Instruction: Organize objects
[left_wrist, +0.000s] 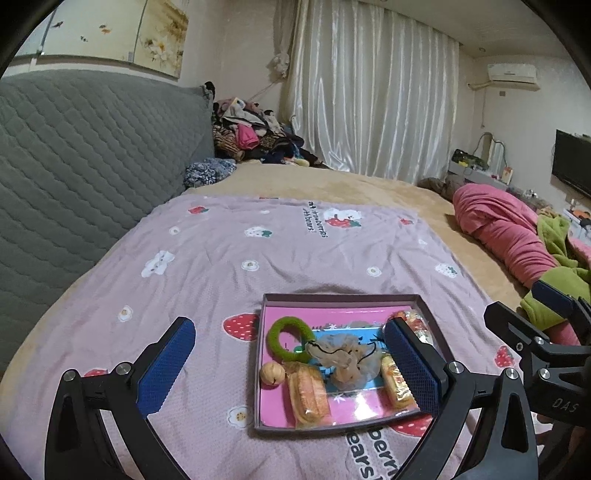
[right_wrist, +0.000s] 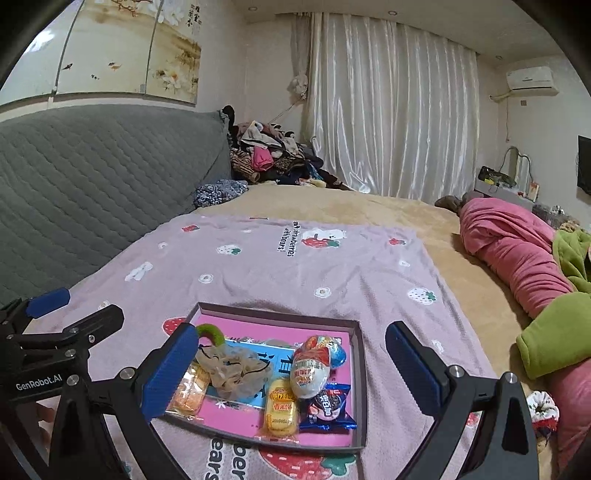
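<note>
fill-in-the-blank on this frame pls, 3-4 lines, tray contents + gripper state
1. The snacks and hair ties all lie inside a shallow ____ with a pink floor, set on the strawberry-print blanket.
2. The fuzzy hair ring in the tray's far corner is ____ in colour.
3. The dark blue cookie packet lies right beside the ____ snack packet.
4. Both the left gripper and the right gripper are ____, holding nothing.

Missing words: tray; green; yellow; open
</note>
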